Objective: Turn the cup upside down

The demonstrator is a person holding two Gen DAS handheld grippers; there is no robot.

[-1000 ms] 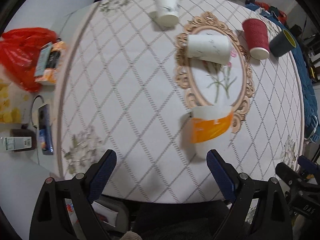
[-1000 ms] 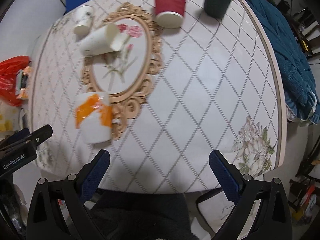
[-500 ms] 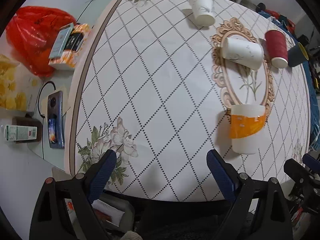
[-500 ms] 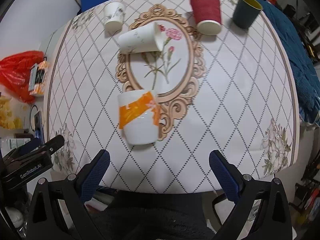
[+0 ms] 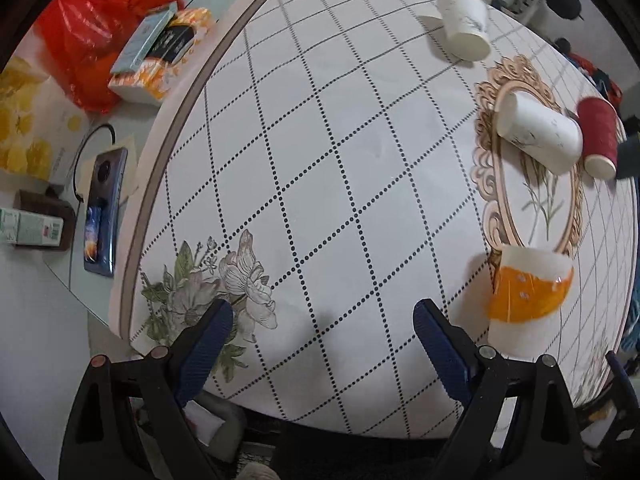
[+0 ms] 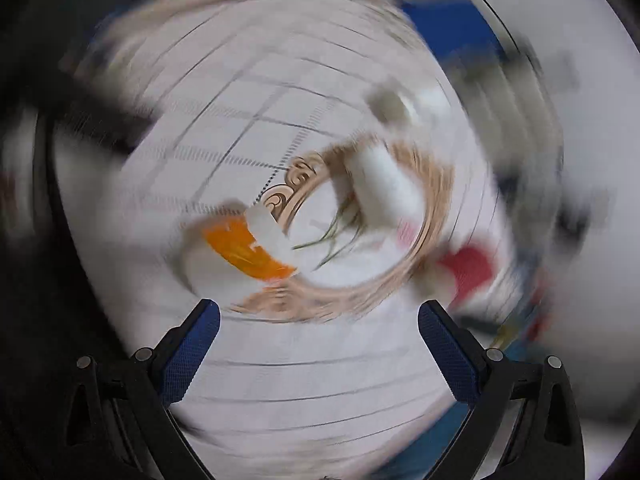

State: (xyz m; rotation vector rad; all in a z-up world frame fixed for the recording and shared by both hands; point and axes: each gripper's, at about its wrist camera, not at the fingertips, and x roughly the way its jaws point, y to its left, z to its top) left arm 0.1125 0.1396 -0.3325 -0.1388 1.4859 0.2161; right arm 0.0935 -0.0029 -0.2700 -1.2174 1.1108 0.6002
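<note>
A white cup with an orange band [image 5: 526, 300] stands upside down on the table at the right, by the gold oval frame print [image 5: 532, 176]. It shows blurred in the right wrist view [image 6: 244, 244]. A white paper cup [image 5: 538, 132] lies on its side on the oval. My left gripper [image 5: 322, 336] is open and empty over the near table edge, left of the orange cup. My right gripper [image 6: 318, 336] is open and empty, with the orange cup ahead and to the left.
Another white paper cup [image 5: 466, 26] stands upside down at the back. A red cup [image 5: 598, 138] and a dark cup [image 5: 630, 156] stand at the far right. Off the table's left edge lie a red bag [image 5: 92, 28], boxes [image 5: 158, 54] and a phone [image 5: 102, 212].
My left gripper has moved left and lower, so the cups sit further right. My right gripper is turning fast; its view has rotated and is blurred. No cup has moved.
</note>
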